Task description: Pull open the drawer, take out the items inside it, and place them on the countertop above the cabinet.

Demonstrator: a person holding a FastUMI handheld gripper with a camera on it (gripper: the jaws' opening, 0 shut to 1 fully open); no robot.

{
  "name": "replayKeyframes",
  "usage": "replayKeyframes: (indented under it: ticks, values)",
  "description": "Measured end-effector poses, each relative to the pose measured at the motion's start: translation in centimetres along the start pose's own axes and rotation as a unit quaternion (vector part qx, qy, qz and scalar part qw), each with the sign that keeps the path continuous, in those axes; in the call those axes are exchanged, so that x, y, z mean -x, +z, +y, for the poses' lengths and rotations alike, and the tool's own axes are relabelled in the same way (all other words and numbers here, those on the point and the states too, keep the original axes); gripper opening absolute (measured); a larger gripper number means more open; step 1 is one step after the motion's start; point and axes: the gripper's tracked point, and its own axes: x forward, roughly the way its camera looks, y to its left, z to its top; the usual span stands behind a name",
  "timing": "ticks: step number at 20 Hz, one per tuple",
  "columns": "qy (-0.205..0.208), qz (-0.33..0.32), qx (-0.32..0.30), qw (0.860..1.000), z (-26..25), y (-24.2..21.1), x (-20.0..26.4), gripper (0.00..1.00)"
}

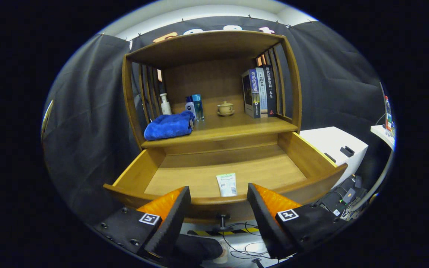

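Drawer (199,175) is pulled out, so this looks like the take-out step. Gripper (218,208) open and empty, fingers spread above the drawer front and its knob (222,219). One small packet (226,184) lies flat on the drawer floor just ahead, between the fingers. Next: dip over the front lip, pinch it off the wood – flat, tricky. Countertop (237,124) already holds a blue towel (169,125), bottles (196,106), teacup (225,108), books (260,93); middle is free

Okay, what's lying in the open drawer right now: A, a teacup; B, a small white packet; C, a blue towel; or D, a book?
B: a small white packet lies on the drawer floor just beyond the open fingers of the gripper, while the blue towel sits on the countertop above.
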Motion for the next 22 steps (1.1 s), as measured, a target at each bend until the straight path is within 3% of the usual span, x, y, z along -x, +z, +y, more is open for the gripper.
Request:
replayKeyframes:
  ticks: [6, 10, 15, 22]
  values:
    - [0.010, 0.050, 0.034, 0.998, 0.7, 2.2, -5.9, 0.99]
    - [0.020, 0.130, 0.064, 0.989, 1.2, 0.6, -10.1, 0.99]
    - [0.006, 0.235, 0.094, 0.967, -0.2, -2.5, -13.1, 0.99]
    - [-0.028, 0.349, 0.114, 0.930, -2.8, -6.7, -13.5, 0.98]
